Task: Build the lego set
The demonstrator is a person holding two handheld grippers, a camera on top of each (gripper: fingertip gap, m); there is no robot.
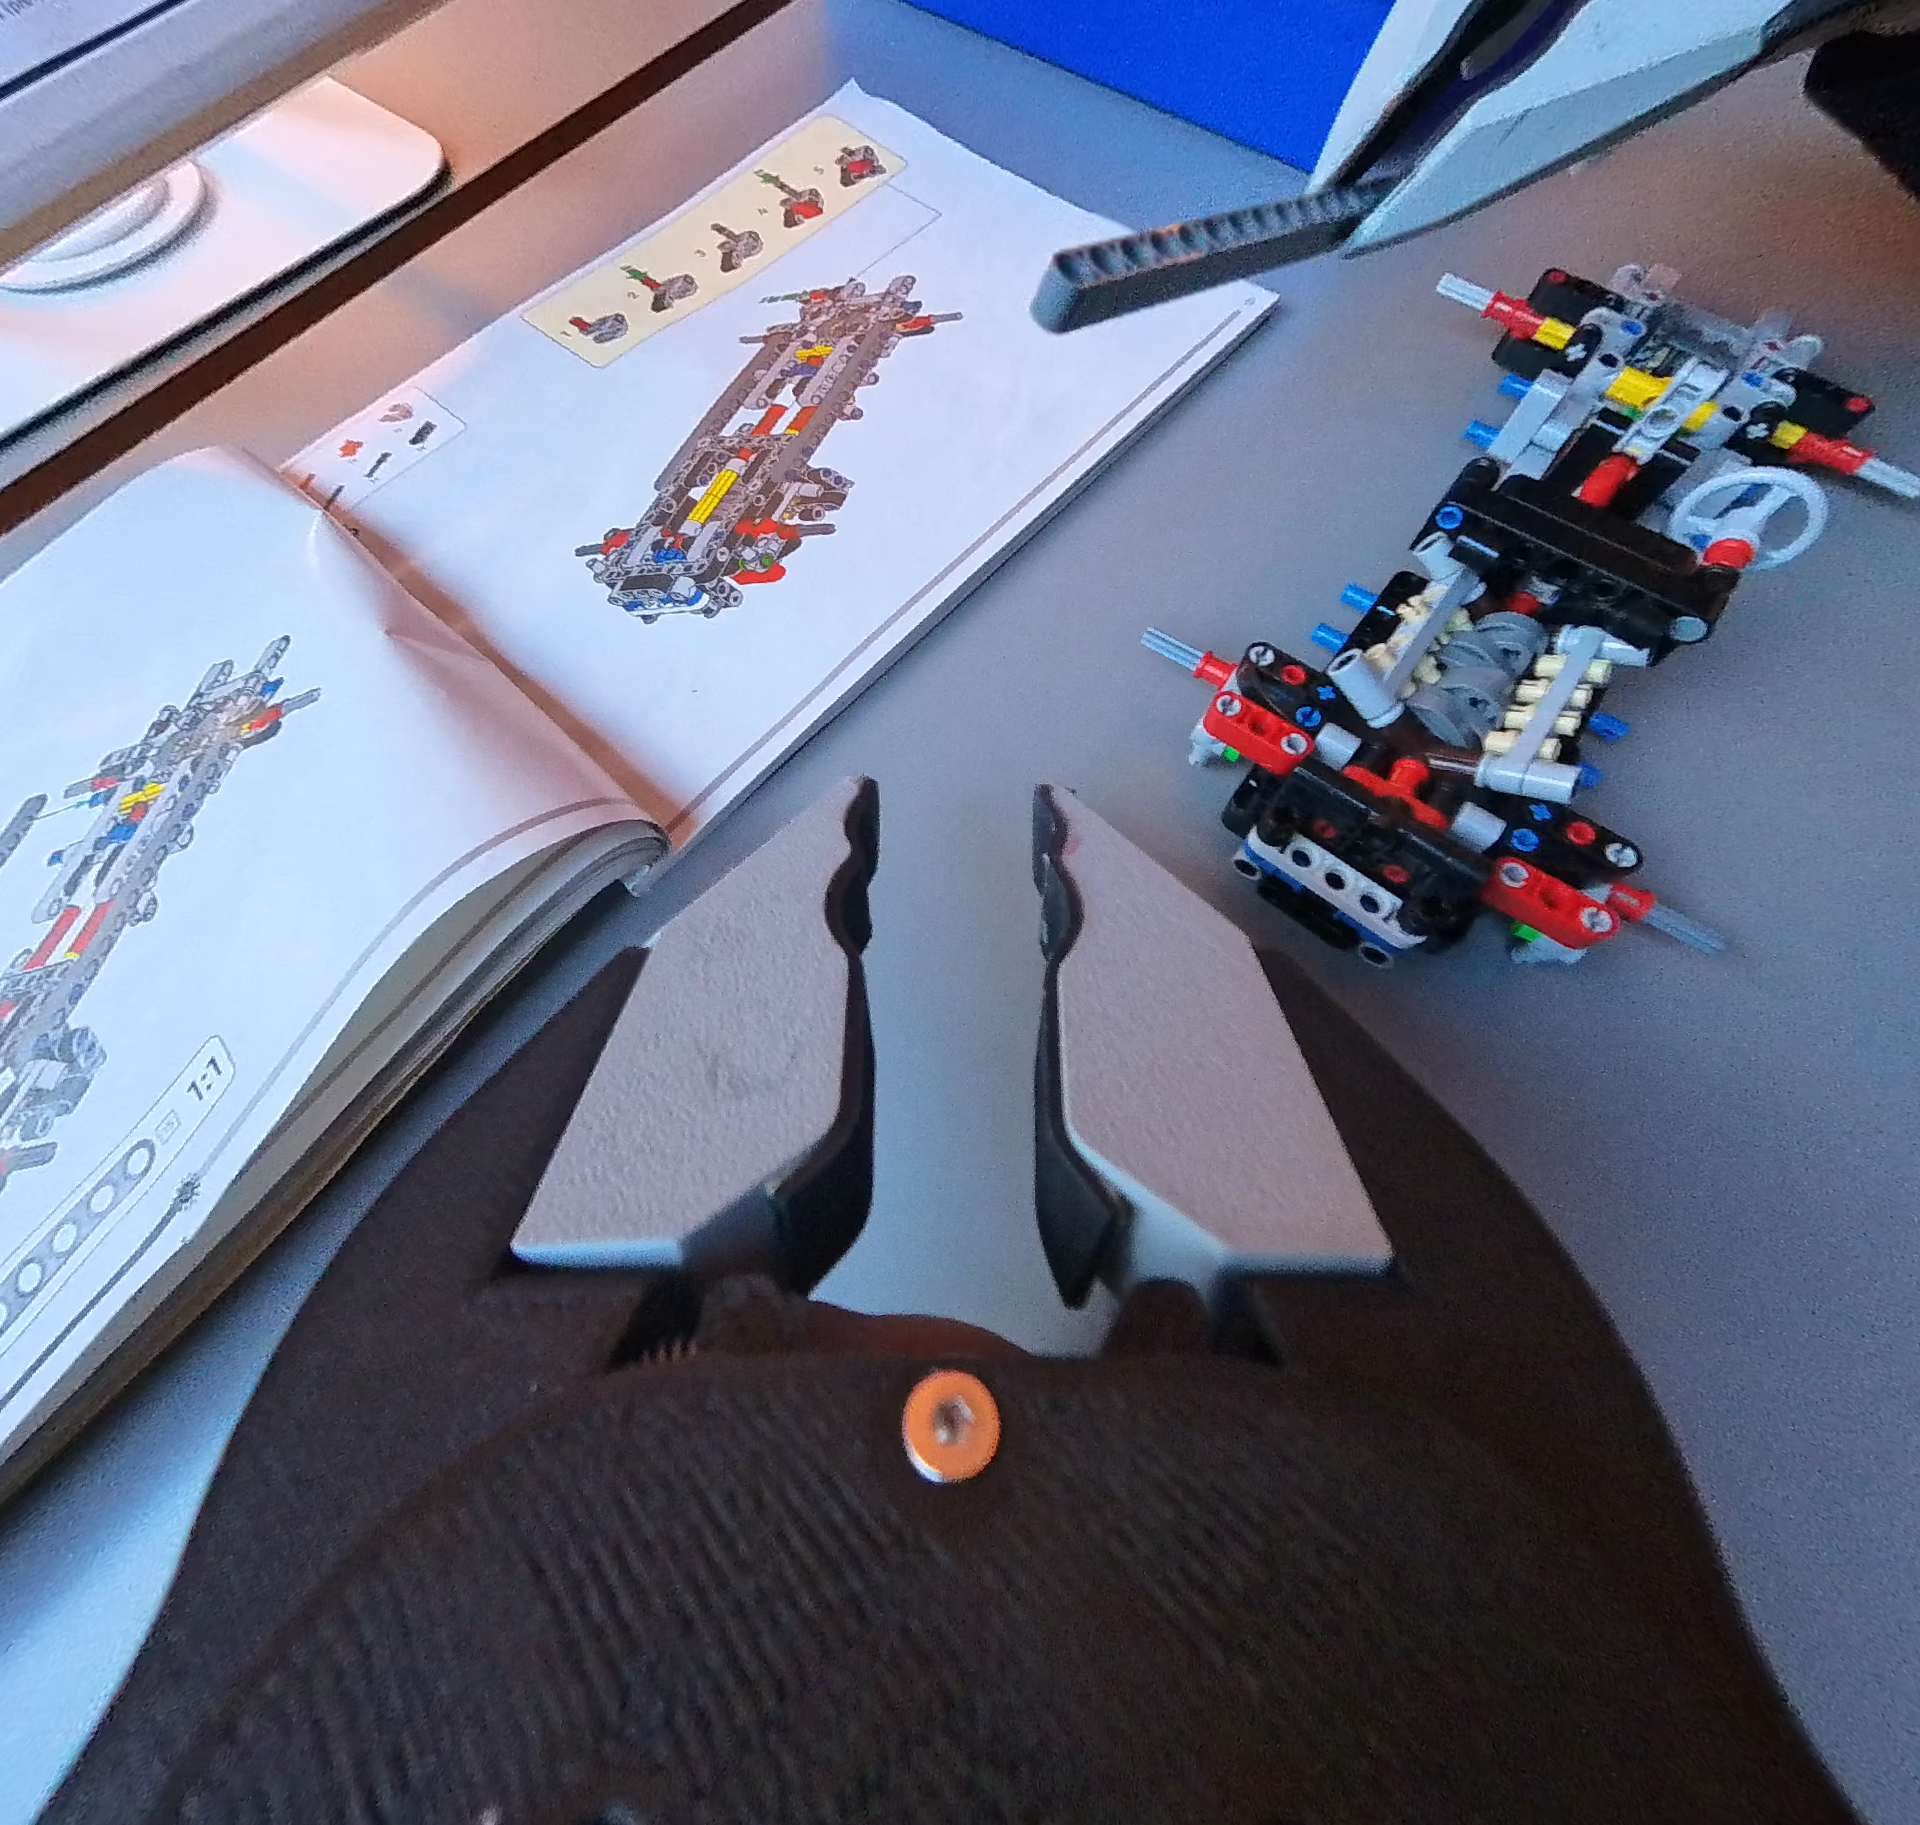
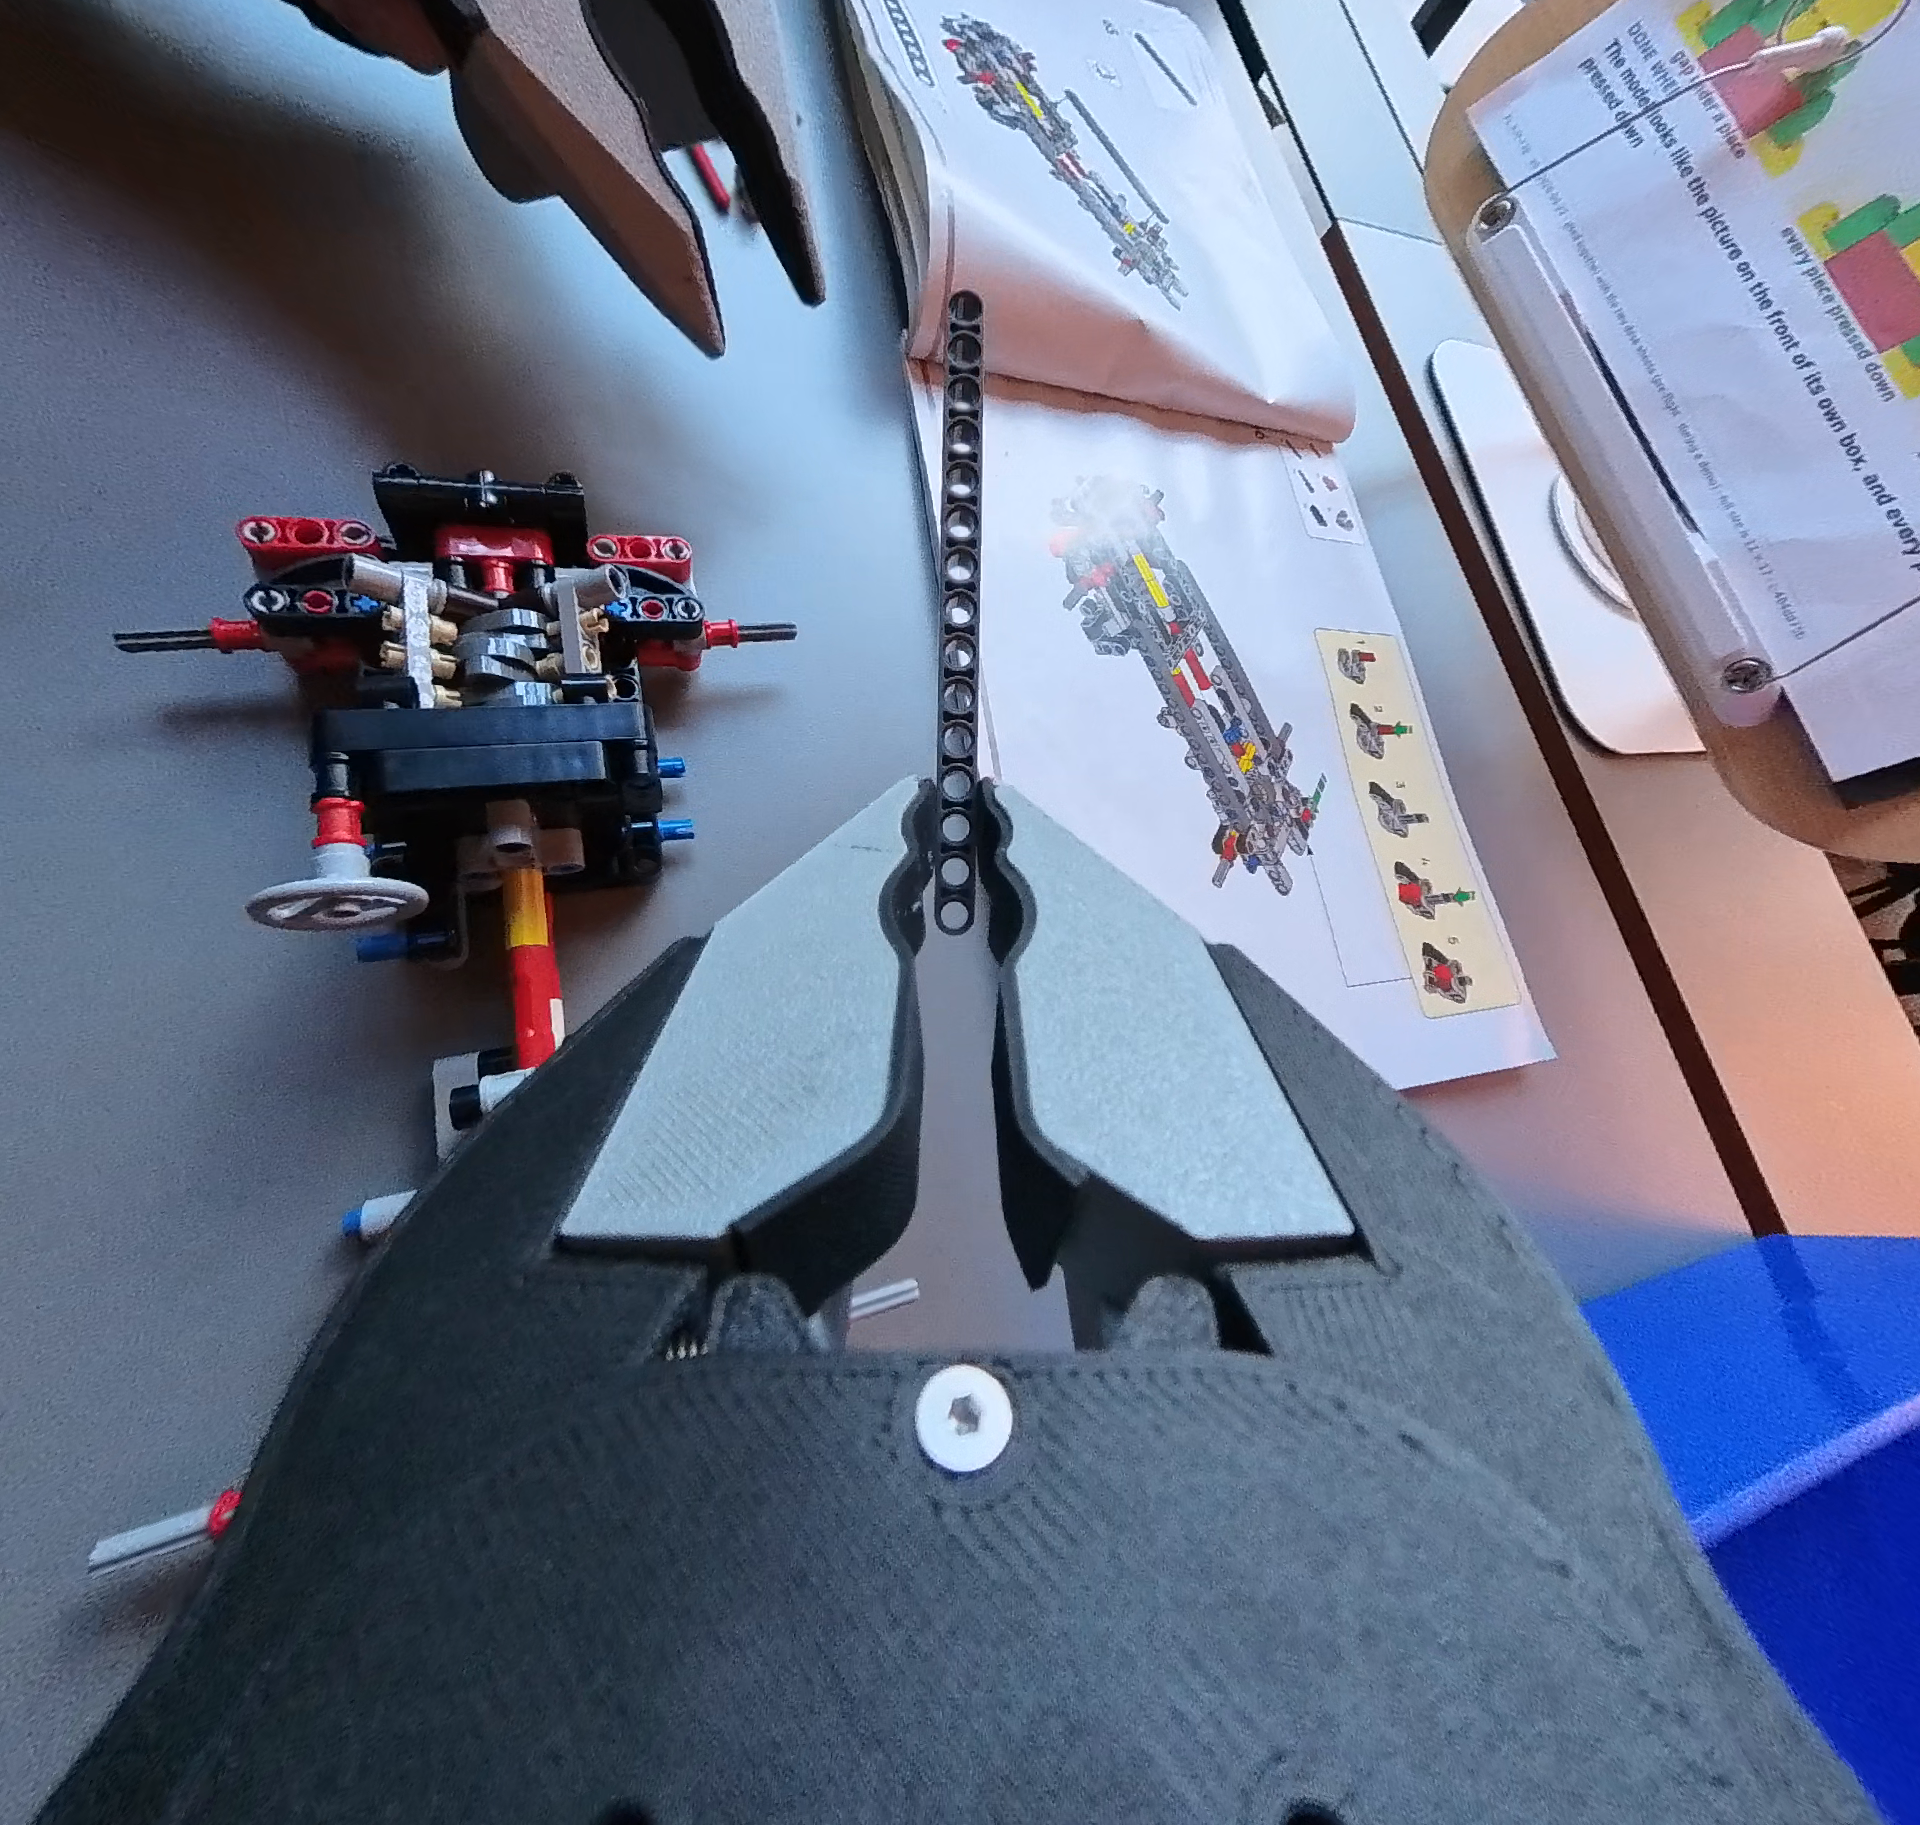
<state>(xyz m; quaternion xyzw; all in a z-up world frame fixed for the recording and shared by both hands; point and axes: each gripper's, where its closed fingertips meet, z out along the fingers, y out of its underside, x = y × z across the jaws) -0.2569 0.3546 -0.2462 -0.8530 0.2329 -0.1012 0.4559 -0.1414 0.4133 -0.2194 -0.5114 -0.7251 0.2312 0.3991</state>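
Right gripper (image 2: 957,845) jaws clamped on long black perforated beam (image 2: 961,570); left gripper (image 1: 954,840) jaws narrowly apart, bare. Best kept level above chassis assembly (image 2: 468,695).

Model (image 2: 488,965) partly behind hand-held gripper (image 2: 958,840), seemingly

right gripper (image 2: 958,788) clamping black beam (image 2: 961,570), booklet (image 2: 1143,549)

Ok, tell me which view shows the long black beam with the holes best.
The right wrist view: the long black beam runs straight up the middle, its row of holes sharp, its near end clamped in the right gripper jaws. The left wrist view shows it only blurred near the top, jutting over the instruction booklet.
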